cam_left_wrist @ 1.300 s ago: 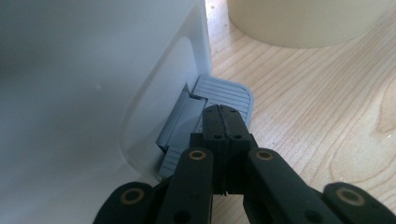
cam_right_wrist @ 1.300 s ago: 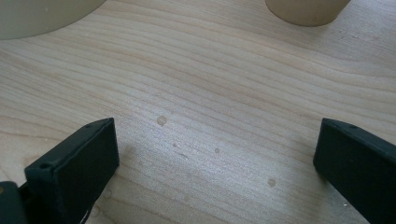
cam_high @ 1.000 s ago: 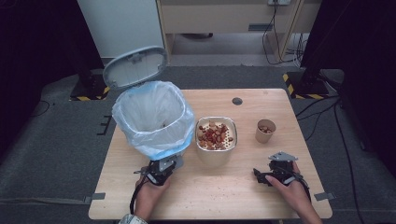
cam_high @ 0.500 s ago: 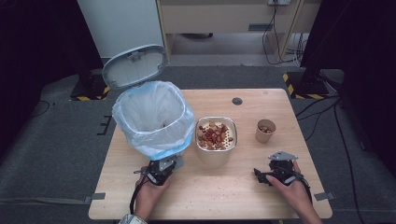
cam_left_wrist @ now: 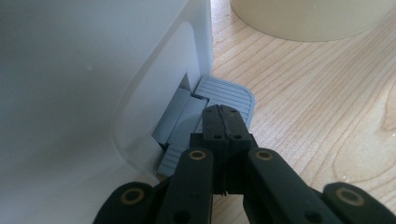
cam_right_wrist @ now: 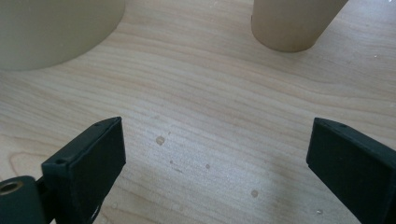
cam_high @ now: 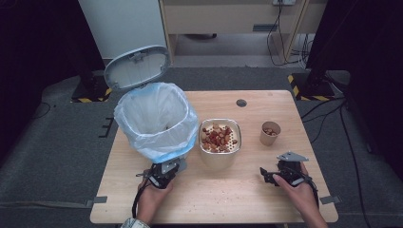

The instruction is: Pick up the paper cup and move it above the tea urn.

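Grey ribbed plastic pedal [cam_left_wrist: 229,95], at the base of the white lidded bin [cam_high: 157,118] left of frame centre, sits under the closed, empty left claw [cam_left_wrist: 223,122]. Advise steady downward pressure. Right claw [cam_right_wrist: 215,154] gapes wide, holding nothing, lower right.

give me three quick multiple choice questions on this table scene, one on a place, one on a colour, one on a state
1. Where do the left gripper fingers rest?
A. on the bin's pedal
B. in the cup
C. on the bowl rim

2. What colour is the bin liner?
A. black
B. pale blue
C. red

3. How is the bin's lid?
A. shut
B. lying on the table
C. raised open

Answers: 1 A, shut fingers sit on the grey pedal; 2 B, the bag over the rim is pale blue; 3 C, it stands up behind the bin.
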Demonstrator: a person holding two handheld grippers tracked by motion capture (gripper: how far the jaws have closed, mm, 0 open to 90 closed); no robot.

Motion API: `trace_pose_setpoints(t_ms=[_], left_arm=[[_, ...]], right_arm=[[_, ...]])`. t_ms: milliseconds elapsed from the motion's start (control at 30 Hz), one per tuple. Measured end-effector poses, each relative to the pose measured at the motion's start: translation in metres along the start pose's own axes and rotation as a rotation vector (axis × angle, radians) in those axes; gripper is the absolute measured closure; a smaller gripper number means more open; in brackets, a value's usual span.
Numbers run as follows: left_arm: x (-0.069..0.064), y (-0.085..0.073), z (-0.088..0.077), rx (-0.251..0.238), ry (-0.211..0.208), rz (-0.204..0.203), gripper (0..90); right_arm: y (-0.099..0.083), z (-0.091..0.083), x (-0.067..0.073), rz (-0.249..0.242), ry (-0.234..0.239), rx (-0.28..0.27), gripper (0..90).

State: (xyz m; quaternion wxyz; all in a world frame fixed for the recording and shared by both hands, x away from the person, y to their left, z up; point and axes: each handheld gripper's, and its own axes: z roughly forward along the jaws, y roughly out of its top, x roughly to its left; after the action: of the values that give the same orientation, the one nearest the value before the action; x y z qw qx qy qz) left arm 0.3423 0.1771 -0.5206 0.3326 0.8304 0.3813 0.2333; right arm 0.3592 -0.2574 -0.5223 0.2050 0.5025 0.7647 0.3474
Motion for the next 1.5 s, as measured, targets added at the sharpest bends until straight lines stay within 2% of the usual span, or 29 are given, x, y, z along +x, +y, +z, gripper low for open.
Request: trace_pose_setpoints(t_ms=[100,167,233,300,367,467,533,633,767,967,1067,1200,1333,1500], left_arm=[[0.0,0.0,0.0,0.0,-0.001,0.0,89.6],[0.0,0.0,0.0,0.0,-0.003,-0.001,89.6],[0.0,0.0,0.0,-0.001,-0.003,-0.001,89.6],[0.001,0.0,0.0,0.001,-0.004,-0.002,89.6],[0.001,0.0,0.0,0.001,-0.005,-0.002,89.7],[0.001,0.0,0.0,0.0,-0.007,-0.002,89.6],[0.001,0.0,0.0,0.0,-0.007,-0.003,89.6],[0.001,0.0,0.0,0.001,-0.01,-0.003,89.6],[0.001,0.0,0.0,0.002,-0.007,0.0,89.6],[0.001,0.0,0.0,-0.001,-0.009,-0.002,89.6],[0.002,0.0,0.0,-0.002,-0.012,-0.004,89.6],[0.002,-0.001,0.0,-0.008,-0.016,-0.012,89.6],[0.002,-0.001,0.0,-0.008,-0.017,-0.013,89.6],[0.002,-0.001,0.0,-0.005,-0.013,-0.008,89.7]], right_arm=[[0.003,-0.002,-0.001,0.012,0.002,-0.01,5.1],[0.011,-0.005,-0.004,0.006,-0.023,-0.013,6.1],[0.013,-0.006,-0.005,0.007,-0.026,-0.012,6.4],[0.027,-0.007,-0.011,0.017,-0.03,-0.009,6.5],[0.031,-0.007,-0.012,0.014,-0.033,-0.009,6.6],[0.048,-0.007,-0.017,0.014,-0.043,-0.015,7.4],[0.06,-0.004,-0.021,0.022,-0.056,-0.015,8.8],[0.069,0.001,-0.024,0.034,-0.067,-0.019,10.0],[0.07,0.01,-0.027,0.041,-0.078,-0.02,9.2],[0.068,0.029,-0.033,0.067,-0.085,-0.059,6.9],[0.068,0.038,-0.039,0.076,-0.114,-0.079,9.3],[0.071,0.049,-0.044,0.107,-0.121,-0.109,11.9],[0.072,0.055,-0.043,0.094,-0.114,-0.115,11.9],[0.073,0.066,-0.044,0.117,-0.13,-0.154,14.8]])
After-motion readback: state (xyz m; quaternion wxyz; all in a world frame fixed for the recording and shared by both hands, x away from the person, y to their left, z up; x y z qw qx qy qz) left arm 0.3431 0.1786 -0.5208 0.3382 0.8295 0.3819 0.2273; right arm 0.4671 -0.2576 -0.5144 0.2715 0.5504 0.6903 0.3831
